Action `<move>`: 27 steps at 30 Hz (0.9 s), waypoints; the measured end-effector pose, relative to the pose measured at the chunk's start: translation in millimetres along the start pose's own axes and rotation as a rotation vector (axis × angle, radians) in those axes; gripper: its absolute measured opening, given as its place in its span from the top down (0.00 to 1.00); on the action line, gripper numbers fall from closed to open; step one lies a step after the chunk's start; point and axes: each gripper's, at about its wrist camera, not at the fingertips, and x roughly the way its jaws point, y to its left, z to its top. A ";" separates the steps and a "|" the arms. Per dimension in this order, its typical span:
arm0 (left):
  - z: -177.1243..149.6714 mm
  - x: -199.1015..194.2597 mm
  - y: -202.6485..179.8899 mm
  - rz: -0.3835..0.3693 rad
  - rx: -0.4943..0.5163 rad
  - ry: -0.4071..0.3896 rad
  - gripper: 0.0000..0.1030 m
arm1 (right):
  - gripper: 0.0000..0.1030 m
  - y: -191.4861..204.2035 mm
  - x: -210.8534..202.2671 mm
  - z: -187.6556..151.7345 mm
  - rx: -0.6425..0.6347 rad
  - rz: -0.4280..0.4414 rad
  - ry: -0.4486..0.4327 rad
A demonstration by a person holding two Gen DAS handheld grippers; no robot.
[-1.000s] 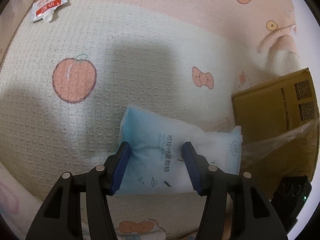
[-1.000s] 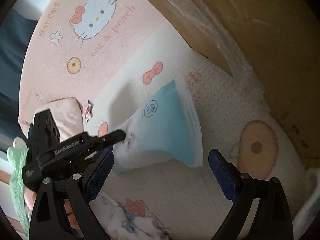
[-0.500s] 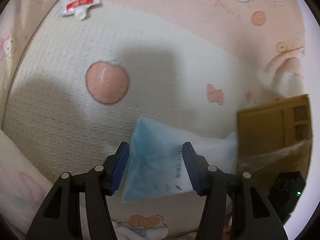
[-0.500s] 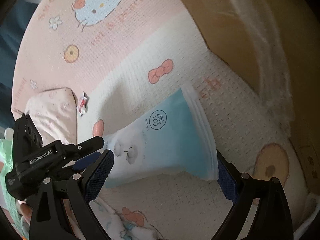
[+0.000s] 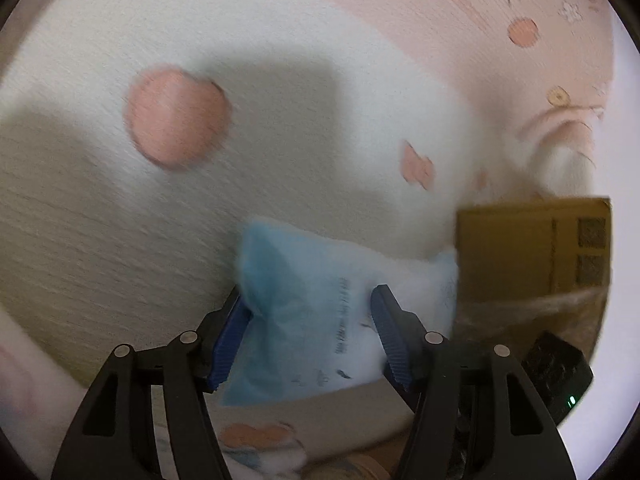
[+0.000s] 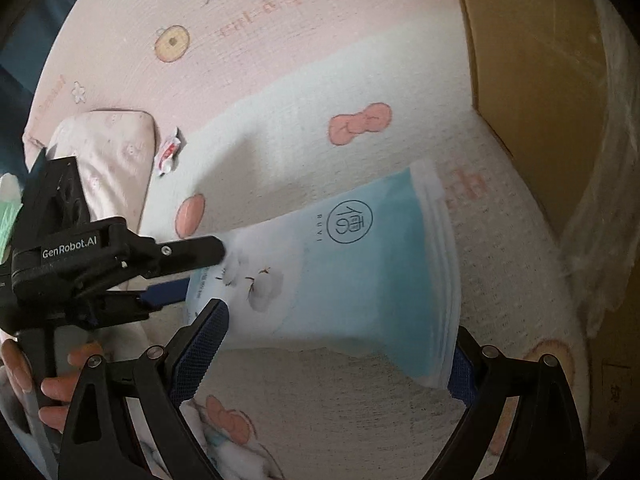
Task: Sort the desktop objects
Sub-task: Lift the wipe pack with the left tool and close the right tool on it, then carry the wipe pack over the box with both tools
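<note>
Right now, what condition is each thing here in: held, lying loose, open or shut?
Blue and white plastic cotton pack: lifted, clamped at one end.
Left gripper: jaws shut on the pack.
Right gripper: jaws open, straddling the pack.
Brown cardboard box: resting on the blanket.
Small red and white sachet: lying loose.

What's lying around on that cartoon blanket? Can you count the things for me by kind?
Blue and white soft packs: 1, the cotton pack, held by the left gripper
Small red and white sachets: 1, the sachet near the pillow
Cardboard boxes: 1, the box
Pillows: 1
Total: 4 things
</note>
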 end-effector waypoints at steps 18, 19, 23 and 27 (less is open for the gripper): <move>-47.9 -58.4 -41.6 -0.097 0.164 -0.202 0.47 | 0.08 33.2 -56.1 -0.3 -0.158 -0.053 -0.146; -51.6 -64.0 -45.4 -0.091 0.178 -0.221 0.47 | 0.08 37.0 -61.9 -0.2 -0.174 -0.060 -0.161; -60.1 -91.4 -65.8 -0.052 0.246 -0.302 0.47 | 0.08 46.1 -84.6 2.8 -0.197 -0.045 -0.207; -69.3 -106.6 -92.1 -0.040 0.297 -0.362 0.48 | 0.08 48.6 -109.1 5.5 -0.187 -0.001 -0.256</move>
